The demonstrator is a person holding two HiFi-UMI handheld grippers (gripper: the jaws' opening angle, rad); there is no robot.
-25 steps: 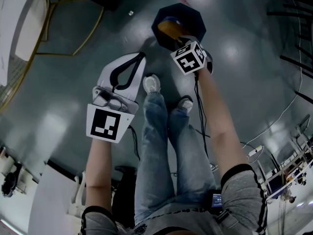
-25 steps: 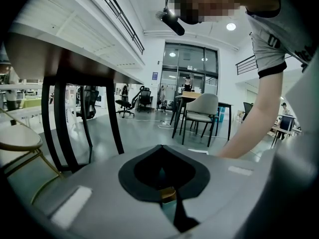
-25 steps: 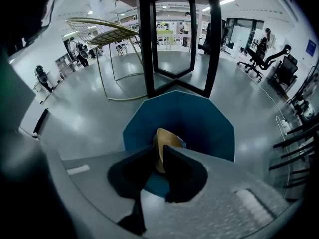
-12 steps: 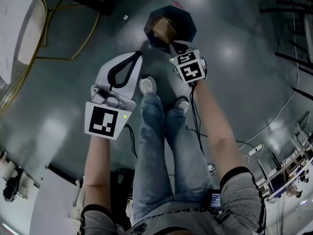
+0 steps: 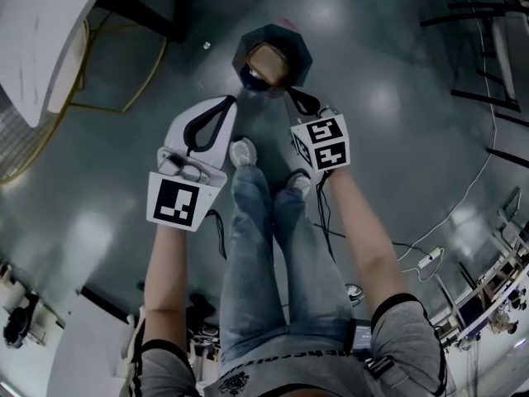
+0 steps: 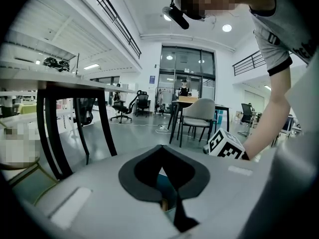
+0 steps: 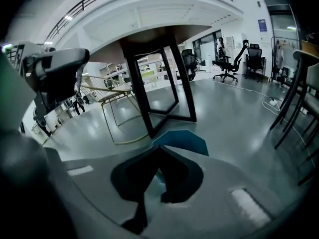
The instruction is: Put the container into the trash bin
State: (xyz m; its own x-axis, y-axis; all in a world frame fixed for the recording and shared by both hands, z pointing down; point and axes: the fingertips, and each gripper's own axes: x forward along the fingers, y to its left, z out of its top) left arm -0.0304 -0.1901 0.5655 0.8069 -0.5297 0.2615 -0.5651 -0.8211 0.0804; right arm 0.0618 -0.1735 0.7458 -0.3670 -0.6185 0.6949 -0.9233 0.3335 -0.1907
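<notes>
Container [image 5: 268,58] looks settled inside the trash bin [image 5: 301,48] at upper centre, right gripper [image 5: 294,96] and left gripper [image 5: 232,100] jaws closed on nothing, so probably just lift away without clipping the rim.

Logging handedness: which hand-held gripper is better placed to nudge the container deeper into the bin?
Right, probably: the right hand-held gripper is beside the trash bin holding the container; the left hand-held gripper sits farther off.

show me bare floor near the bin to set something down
Bare floor right of the trash bin, out to the cable; also between the yellow frame and left gripper. Crowded before the bin: right gripper, shoes.
</notes>
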